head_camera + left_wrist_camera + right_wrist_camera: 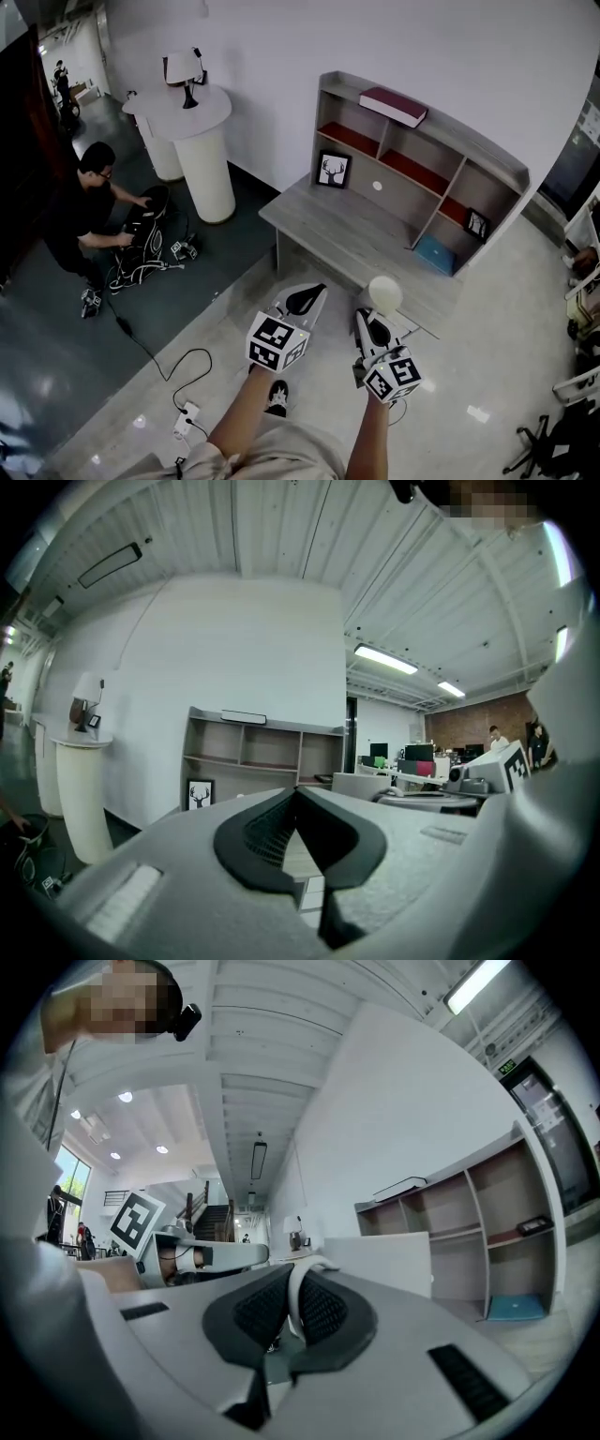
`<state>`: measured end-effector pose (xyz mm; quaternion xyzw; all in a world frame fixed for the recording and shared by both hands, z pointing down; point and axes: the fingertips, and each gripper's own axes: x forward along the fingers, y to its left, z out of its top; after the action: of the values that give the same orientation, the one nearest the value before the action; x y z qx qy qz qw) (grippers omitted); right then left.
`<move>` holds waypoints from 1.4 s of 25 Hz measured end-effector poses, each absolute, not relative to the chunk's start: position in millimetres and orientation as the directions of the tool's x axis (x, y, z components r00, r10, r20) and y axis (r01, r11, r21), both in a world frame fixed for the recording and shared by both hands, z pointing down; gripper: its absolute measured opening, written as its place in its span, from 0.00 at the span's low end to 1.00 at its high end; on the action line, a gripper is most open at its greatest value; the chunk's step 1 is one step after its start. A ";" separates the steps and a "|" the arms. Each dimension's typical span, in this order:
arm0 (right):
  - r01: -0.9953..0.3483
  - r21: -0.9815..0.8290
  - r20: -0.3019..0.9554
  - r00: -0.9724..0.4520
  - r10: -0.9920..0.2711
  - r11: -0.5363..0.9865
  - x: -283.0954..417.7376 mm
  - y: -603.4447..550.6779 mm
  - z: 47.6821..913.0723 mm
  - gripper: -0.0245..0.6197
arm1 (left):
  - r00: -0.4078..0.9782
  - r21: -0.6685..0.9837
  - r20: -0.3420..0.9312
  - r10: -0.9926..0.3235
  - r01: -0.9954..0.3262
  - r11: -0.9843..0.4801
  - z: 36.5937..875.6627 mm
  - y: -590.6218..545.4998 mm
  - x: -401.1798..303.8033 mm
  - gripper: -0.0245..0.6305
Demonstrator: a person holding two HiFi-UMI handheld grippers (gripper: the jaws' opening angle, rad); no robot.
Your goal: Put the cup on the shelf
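between the black ribbed pads of the right gripper (292, 1305) we see a thin white curved band: the wall of the cup (384, 294), pinched edge-on. the jaws are closed onto it. from the head view the cup reads as a small, rounded, off-white body with a smooth matt surface, no print that we can make out. it is held up off any surface, by the front edge of the desk (323, 225), well apart from the compartments.

the left gripper (297, 799) has its pads brought together at the tips, nothing between them. it sits just beside the right one. both grippers are pale grey moulded shells with dark pads and a marker cube at the back.

the shelf (487, 164) is grey wood-grain board, boxy, with red-lined floors in the upper compartments. a flat dark red book (394, 105) lies on its top. a framed deer picture (332, 170) stands at the left end, a teal box (435, 253) low at the right.
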<state>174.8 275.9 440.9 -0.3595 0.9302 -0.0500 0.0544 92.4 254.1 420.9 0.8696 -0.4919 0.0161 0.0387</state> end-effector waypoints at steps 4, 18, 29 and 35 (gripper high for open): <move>-0.658 -0.121 -0.098 -0.737 -0.668 0.743 139.8 239.4 435.9 0.06 | 0.541 0.023 0.085 -0.837 -0.841 -0.541 427.7 223.6 67.6 0.05; -0.669 -0.148 -0.053 -0.730 -0.681 0.729 65.4 167.8 442.0 0.06 | 0.566 0.041 0.062 -0.822 -0.824 -0.564 430.3 160.1 2.8 0.05; -0.653 -0.164 -0.049 -0.744 -0.667 0.740 51.7 104.8 448.3 0.06 | 0.524 0.061 0.069 -0.849 -0.852 -0.521 438.4 96.0 -18.0 0.05; -0.644 -0.153 -0.056 -0.752 -0.657 0.750 42.4 46.4 441.9 0.06 | 0.497 0.044 0.083 -0.864 -0.868 -0.495 434.7 39.9 -27.9 0.05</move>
<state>42.4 46.4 441.9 -0.3481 0.9339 -0.0622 0.0532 -27.9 39.9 434.7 0.8643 -0.5008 0.0247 0.0398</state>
